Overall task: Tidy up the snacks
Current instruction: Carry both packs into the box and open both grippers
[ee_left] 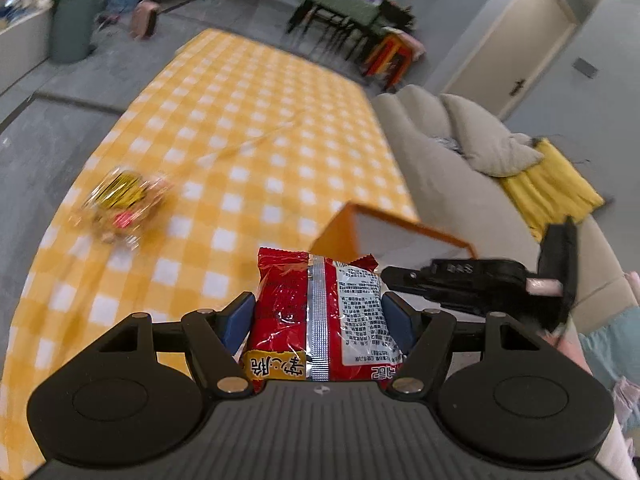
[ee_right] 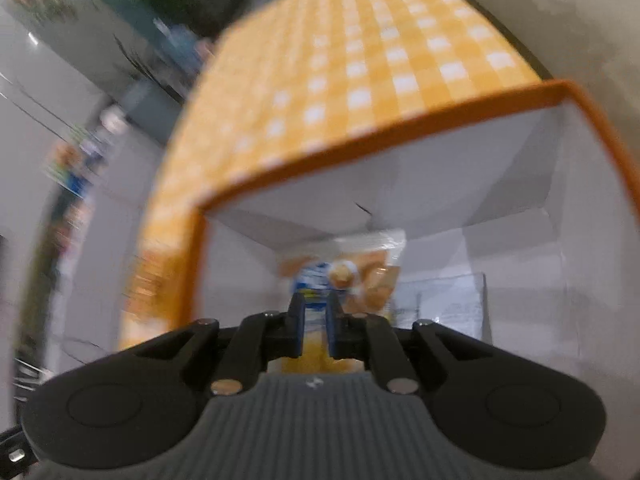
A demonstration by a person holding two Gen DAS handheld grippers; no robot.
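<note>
Clamped between the blue pads of the left claw [ee_left: 318, 320], a red snack packet [ee_left: 320, 316] is sitting upright with its silver back seam and printed label facing the lens; the fingers are standing about a packet's width apart and pressing on both its sides. Beyond it, the counter [ee_left: 248, 120] under its yellow-and-white checked cloth is stretching away across most of the left wrist view. An orange box with a white inside [ee_left: 384, 232] is standing on the near right part of that counter, just behind the red packet, and the right claw's black body [ee_left: 480, 284] is reaching in over it from the right. Well apart to the left, a blurred yellow snack bag [ee_left: 120, 204] is lying on the cloth.

From the right wrist view, the orange box [ee_right: 400, 128] is filling the frame, its open mouth facing the lens. The right claw [ee_right: 314, 320] is reaching inside it, its fingers nearly together and pinching a blurred blue, white and orange snack pack [ee_right: 340, 276], which is sitting deep in the box. A clear plastic item [ee_right: 448, 304] is lying just to the right of it, too blurred to identify.
</note>
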